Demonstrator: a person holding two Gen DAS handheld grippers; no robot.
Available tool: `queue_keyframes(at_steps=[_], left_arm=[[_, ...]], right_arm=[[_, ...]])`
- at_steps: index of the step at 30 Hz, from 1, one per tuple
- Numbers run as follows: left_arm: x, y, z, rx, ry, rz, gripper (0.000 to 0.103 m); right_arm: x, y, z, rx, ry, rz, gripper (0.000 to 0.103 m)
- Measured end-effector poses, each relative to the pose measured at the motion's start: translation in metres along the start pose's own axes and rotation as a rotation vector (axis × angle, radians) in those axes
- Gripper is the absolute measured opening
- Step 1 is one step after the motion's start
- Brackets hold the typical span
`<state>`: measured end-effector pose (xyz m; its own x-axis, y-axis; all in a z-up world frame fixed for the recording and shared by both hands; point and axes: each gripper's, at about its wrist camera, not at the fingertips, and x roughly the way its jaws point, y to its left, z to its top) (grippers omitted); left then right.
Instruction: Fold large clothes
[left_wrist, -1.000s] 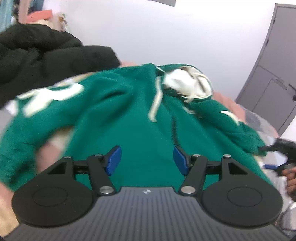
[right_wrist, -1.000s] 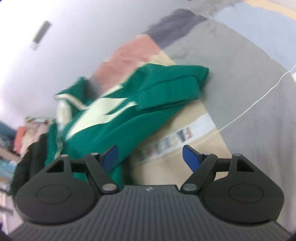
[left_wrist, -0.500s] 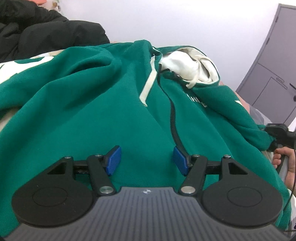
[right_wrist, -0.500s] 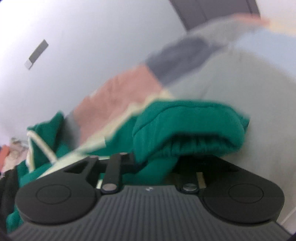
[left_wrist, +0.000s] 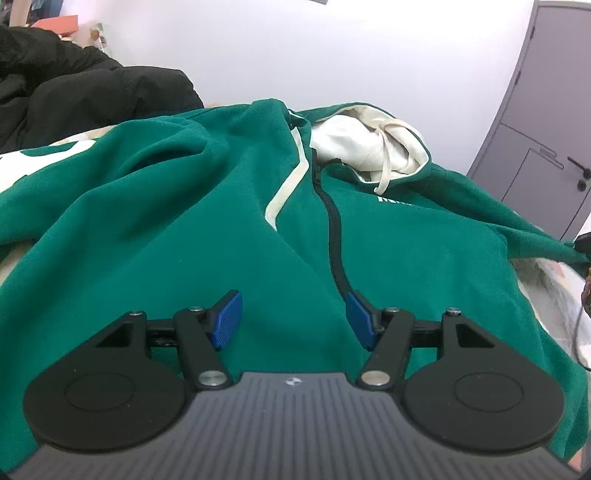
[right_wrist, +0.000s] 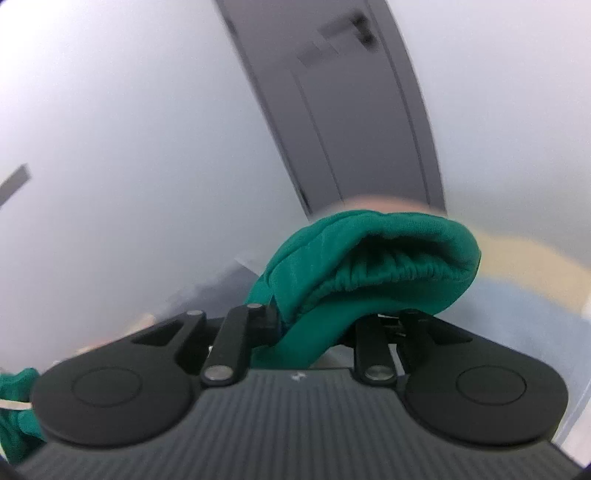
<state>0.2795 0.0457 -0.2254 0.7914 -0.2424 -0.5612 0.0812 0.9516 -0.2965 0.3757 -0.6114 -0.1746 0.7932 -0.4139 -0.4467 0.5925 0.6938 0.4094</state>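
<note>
A: Green hoodie (left_wrist: 207, 236) lies spread on the bed, zip up; in the left view the left gripper (left_wrist: 291, 325) has dropped low over its chest, jaws well apart, gripping nothing.

B: In the right view, the right gripper (right_wrist: 314, 328) has just been closing and now pinches the sleeve cuff (right_wrist: 373, 266), lifted off the bed. I'd say the sleeve fold is starting.

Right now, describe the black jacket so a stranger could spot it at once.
Start at the big green hoodie spread across the bed, seen from the left gripper. Look beyond its shoulder toward the white wall, at the far left: the black jacket lies heaped there. It is the only dark, puffy garment, with no lettering or cream trim.
</note>
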Motion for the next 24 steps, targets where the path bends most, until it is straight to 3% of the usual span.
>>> queue_keyframes(at_steps=[4,7,9,11,14,18,21,24], left_arm=[[0.002,-0.002,0.001,0.017,0.002,0.013,0.068],[0.002,-0.002,0.003,0.019,-0.001,0.009,0.068],[0.002,-0.003,0.002,0.029,-0.005,0.018,0.068],[0.003,-0.003,0.001,0.038,-0.009,0.021,0.068],[0.005,-0.002,0.001,0.055,-0.008,0.046,0.068],[0.007,0.005,0.003,0.042,-0.006,0.042,0.068],[0.009,0.01,0.003,0.068,-0.044,0.016,0.068],[0.018,0.011,0.002,0.145,-0.072,0.044,0.068]], right_arm=[[0.02,-0.03,-0.014,0.148,0.159,-0.023,0.026],[0.014,-0.04,-0.022,0.189,0.24,-0.018,0.046],[0.003,-0.038,-0.024,0.149,0.279,-0.025,0.067],[-0.017,-0.032,-0.023,0.084,0.291,-0.061,0.075],[-0.051,-0.011,-0.018,-0.053,0.269,-0.093,0.075],[-0.093,0.027,-0.01,-0.181,0.16,-0.097,0.075],[-0.093,0.079,-0.011,-0.26,0.138,-0.006,0.075],[-0.084,0.156,-0.029,-0.362,0.129,0.046,0.075]])
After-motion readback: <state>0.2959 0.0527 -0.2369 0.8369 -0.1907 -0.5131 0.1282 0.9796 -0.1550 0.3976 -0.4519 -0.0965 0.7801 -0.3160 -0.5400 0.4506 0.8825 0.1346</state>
